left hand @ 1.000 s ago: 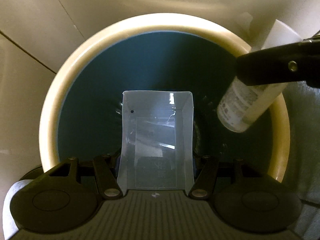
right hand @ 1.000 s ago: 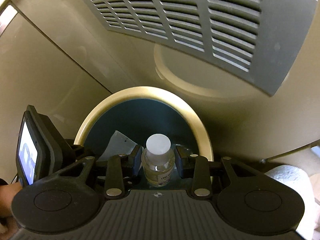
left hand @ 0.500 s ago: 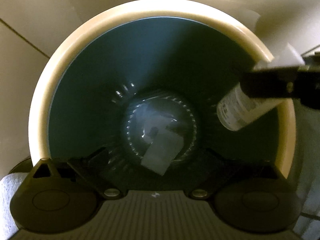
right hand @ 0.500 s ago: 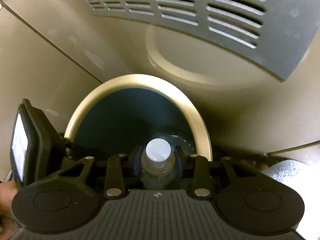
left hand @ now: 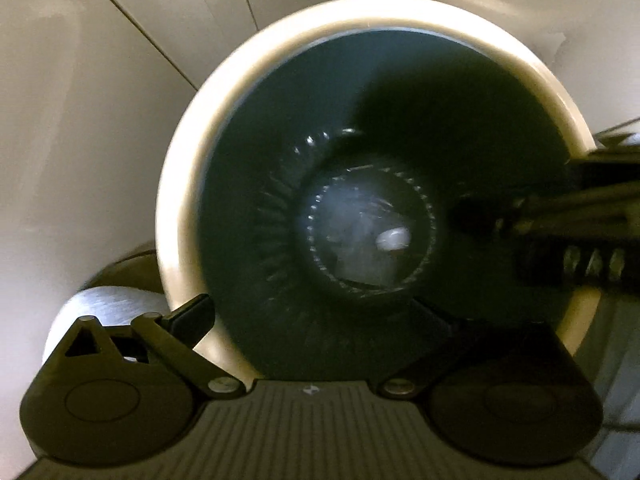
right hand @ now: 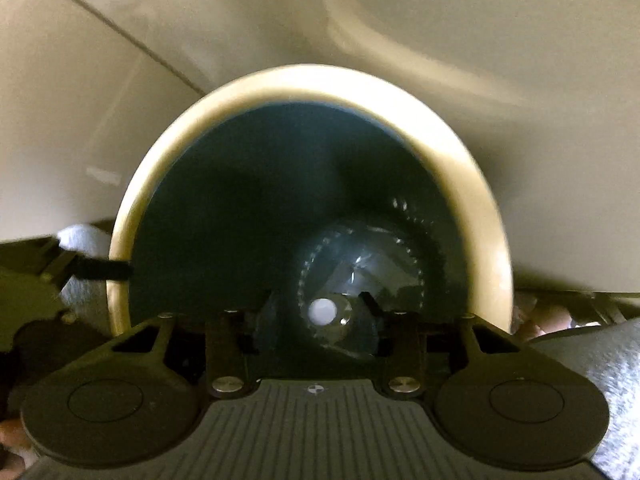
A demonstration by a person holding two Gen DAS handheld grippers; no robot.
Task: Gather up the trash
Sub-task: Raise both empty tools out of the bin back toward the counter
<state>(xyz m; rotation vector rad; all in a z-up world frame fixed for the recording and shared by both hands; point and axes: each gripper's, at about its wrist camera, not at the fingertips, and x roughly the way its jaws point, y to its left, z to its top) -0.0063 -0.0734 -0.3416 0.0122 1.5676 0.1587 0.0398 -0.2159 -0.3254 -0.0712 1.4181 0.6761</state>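
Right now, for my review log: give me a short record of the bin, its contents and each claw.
bin: cream rim, dark inside, below both claws
contents: white-capped bottle and clear plastic pack, low in the bin
left claw: open, empty, jaws have just been opening
right claw: open, jaws have just been opening, nothing pressed between them

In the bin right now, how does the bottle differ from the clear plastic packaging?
The bottle shows an opaque white cap; the clear plastic packaging is see-through, showing only glints. The bottle points cap-up toward the camera; the packaging lies spread across the floor. The bottle looks narrower than the packaging. Both are down inside the bin.
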